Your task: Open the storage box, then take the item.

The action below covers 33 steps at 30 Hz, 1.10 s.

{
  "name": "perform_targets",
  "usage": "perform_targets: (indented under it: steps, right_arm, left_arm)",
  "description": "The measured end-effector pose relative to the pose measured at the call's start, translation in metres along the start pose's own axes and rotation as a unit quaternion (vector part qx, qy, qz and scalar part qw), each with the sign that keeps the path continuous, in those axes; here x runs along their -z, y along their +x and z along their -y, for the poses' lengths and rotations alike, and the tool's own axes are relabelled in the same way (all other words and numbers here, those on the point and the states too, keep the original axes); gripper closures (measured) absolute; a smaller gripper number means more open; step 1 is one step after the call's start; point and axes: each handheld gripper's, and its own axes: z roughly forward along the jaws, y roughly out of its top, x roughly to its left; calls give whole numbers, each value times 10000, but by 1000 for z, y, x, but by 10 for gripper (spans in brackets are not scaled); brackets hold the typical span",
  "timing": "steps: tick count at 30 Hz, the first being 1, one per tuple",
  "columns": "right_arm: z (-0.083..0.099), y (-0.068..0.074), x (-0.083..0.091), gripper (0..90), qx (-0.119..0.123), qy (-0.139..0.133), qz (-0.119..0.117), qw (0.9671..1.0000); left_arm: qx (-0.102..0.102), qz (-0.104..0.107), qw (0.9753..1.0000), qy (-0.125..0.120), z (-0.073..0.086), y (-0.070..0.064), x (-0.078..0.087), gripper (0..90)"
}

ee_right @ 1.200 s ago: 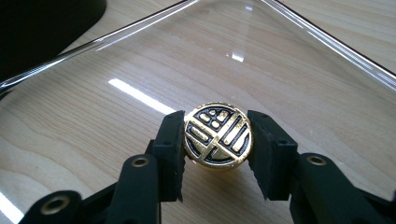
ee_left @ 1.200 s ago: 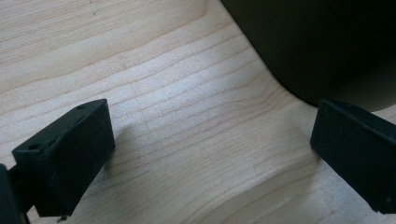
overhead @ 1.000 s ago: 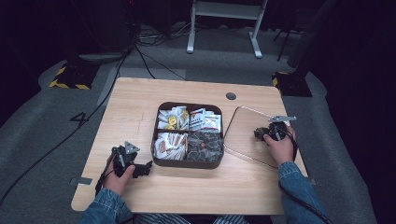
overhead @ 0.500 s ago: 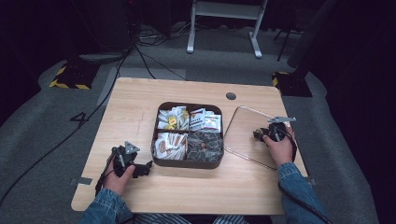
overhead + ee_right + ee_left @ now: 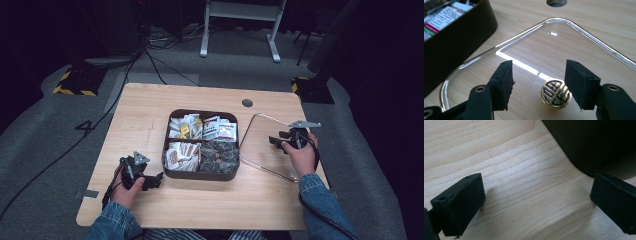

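A dark brown box point(image 5: 200, 174) with four compartments of packets stands mid-table. To its right a clear lid point(image 5: 260, 145) lies flat on the wood. In the right gripper view, the lid's gold knob point(image 5: 556, 93) sits between the jaws of my right gripper point(image 5: 540, 75), nearer the right jaw. The jaws are open and not touching the knob. In the high view, my right gripper point(image 5: 275, 141) hovers over the lid and points left. My left gripper point(image 5: 154, 180) rests low by the box's front left corner. It is open point(image 5: 537, 192) over bare wood, with the box wall point(image 5: 594, 142) just beyond it.
The box's side wall point(image 5: 456, 42) stands close on the left of the lid's rim point(image 5: 579, 26). A round cable hole point(image 5: 247, 103) lies in the table behind the lid. Bare wood spreads left of the box and along the front edge. Cables and stands sit on the floor beyond.
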Motion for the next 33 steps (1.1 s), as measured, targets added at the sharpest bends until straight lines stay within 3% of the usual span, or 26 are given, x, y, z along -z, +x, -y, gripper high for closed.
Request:
perform_targets:
  steps: [7, 16, 28, 33]
  right_arm:
    - [-15, 14, 13, 375, 22, -224, -107, 9997]
    - [-39, 52, 21, 358, 324, -444, -482, 9973]
    - [-68, 108, 9, 340, 775, -454, -1087, 9900]
    - [-80, 136, -2, 337, 987, -410, -1360, 9849]
  left_arm:
    - [-17, 15, 10000, 4, 0, 0, 0, 0]
    - [-3, 0, 10000, 1, 0, 0, 0, 0]
    - [-3, 9, 10000, 5, 0, 0, 0, 0]
    - [8, -13, 10000, 6, 1, 0, 1, 0]
